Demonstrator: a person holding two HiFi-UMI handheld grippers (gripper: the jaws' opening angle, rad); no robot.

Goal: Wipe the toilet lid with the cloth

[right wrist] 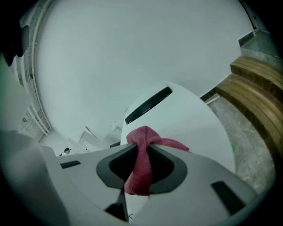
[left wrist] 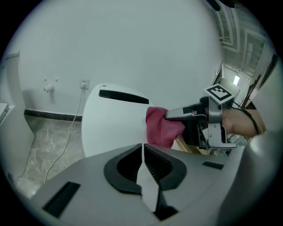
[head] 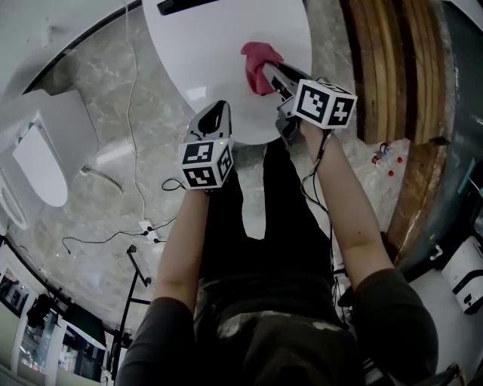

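Note:
The white toilet lid fills the top middle of the head view, closed, with a dark slot at its far end. My right gripper is shut on a pink-red cloth that rests on the lid's right half. In the right gripper view the cloth hangs pinched between the jaws above the lid. My left gripper hovers over the lid's near edge, shut with nothing in it; its own view shows the lid, the cloth and the right gripper to its right.
A second white toilet stands at the left on the marble floor. Cables and a plug strip lie on the floor near my left arm. Wooden slats run along the right. A white wall rises behind the lid.

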